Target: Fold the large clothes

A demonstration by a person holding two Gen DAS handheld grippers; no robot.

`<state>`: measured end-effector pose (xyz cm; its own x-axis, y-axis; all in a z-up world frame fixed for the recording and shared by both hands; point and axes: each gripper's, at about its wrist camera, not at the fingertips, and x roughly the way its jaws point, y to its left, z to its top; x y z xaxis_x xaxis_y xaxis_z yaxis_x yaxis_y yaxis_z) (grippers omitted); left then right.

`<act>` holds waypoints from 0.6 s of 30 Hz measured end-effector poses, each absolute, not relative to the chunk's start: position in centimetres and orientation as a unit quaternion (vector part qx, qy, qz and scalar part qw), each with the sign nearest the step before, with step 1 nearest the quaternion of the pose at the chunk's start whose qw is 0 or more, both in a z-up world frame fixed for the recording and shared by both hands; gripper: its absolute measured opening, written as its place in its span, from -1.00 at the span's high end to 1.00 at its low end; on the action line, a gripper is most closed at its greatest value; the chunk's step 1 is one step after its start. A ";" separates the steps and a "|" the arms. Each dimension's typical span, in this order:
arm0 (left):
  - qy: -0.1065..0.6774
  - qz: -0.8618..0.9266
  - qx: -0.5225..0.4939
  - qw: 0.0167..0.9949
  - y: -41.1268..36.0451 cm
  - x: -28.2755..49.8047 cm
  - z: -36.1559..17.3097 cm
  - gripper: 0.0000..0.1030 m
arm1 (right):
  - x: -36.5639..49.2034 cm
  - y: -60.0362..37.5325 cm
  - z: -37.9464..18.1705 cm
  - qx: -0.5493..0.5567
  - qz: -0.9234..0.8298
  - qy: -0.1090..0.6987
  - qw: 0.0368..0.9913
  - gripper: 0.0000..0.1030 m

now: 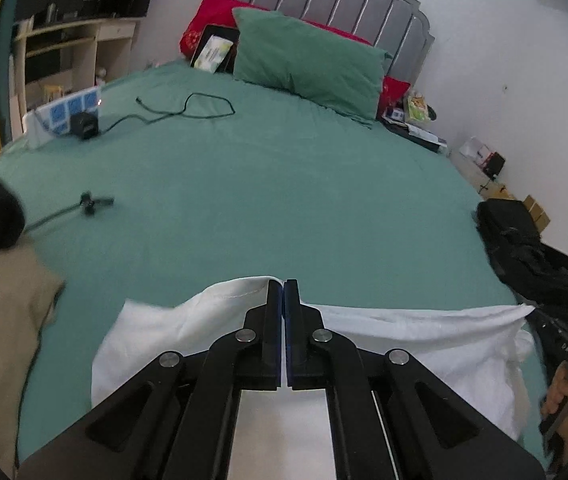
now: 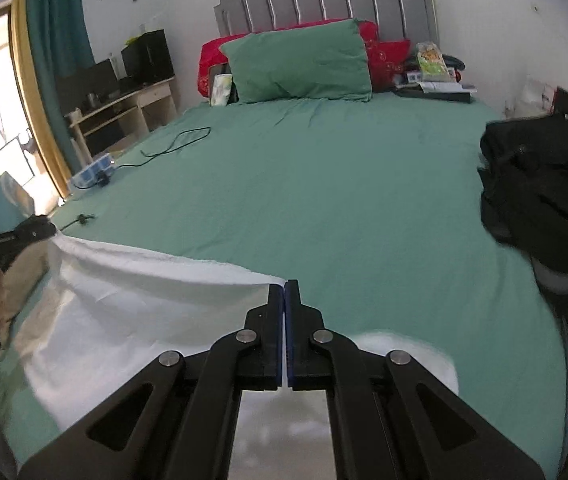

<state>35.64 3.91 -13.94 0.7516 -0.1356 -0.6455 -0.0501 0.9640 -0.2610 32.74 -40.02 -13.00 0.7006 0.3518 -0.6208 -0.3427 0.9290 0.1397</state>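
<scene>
Stretching between both grippers' closed jaws, white garment (image 1: 404, 332), its top edge pinched, above green bed (image 1: 284, 200).

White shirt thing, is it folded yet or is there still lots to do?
Not folded yet. Done so far: the left gripper and right gripper have each pinched the white garment shut along its top edge. Right now it is stretched between them above the green bed. Every fold, and laying it down, is still to do.

My own linkage hides the white garment (image 1: 404, 336) below my jaws; tan cloth (image 1: 0, 320) blurred, cut off at left edge.
</scene>
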 end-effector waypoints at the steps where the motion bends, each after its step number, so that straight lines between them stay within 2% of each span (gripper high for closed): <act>1: 0.355 -0.018 -0.130 0.926 3.9 36.3 -14.1 0.97 | 33.5 -39.6 -13.2 -0.002 0.185 0.336 0.923 0.98; 3: 0.380 -0.004 -0.135 0.915 4.2 38.3 -15.1 0.90 | 35.1 -38.9 -14.0 -0.017 0.165 0.343 0.925 0.97; 4: 0.398 0.011 -0.135 0.907 4.5 39.2 -15.8 0.69 | 35.5 -38.7 -14.4 -0.020 0.158 0.347 0.924 0.96; 5: 0.411 0.027 -0.133 0.901 5.0 39.6 -16.4 0.36 | 36.1 -38.5 -15.0 -0.024 0.152 0.357 0.921 0.89; 6: 0.414 0.034 -0.140 0.899 5.8 39.6 -16.9 0.19 | 36.5 -38.4 -15.8 -0.034 0.140 0.373 0.917 0.79; 7: 0.412 0.035 -0.146 0.899 6.2 39.5 -17.0 0.08 | 36.6 -38.7 -16.4 -0.041 0.124 0.382 0.915 0.40; 8: 0.413 0.041 -0.147 0.898 7.0 38.9 -17.1 0.08 | 36.5 -39.1 -16.6 -0.041 0.112 0.385 0.915 -0.03; 10: 0.415 0.058 -0.135 0.898 8.3 37.1 -17.2 0.04 | 36.1 -40.3 -16.2 -0.043 0.056 0.380 0.922 -0.41; 11: 0.418 0.063 -0.128 0.897 8.7 36.1 -17.3 -0.02 | 35.7 -40.7 -15.8 -0.043 0.038 0.375 0.925 -0.45; 15: 0.433 0.085 -0.103 0.891 10.6 30.5 -17.9 -0.05 | 32.6 -43.9 -14.1 0.001 0.017 0.372 0.928 -0.47; 18: 0.446 0.098 -0.101 0.884 11.7 27.1 -18.8 -0.16 | 28.8 -46.0 -15.0 0.038 0.014 0.392 0.919 -0.47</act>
<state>27.12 11.74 -18.83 0.5829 0.0824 -0.8084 -0.2633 0.9603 -0.0920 28.83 -45.95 -15.04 0.6921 0.0551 -0.7197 0.0046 0.9967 0.0807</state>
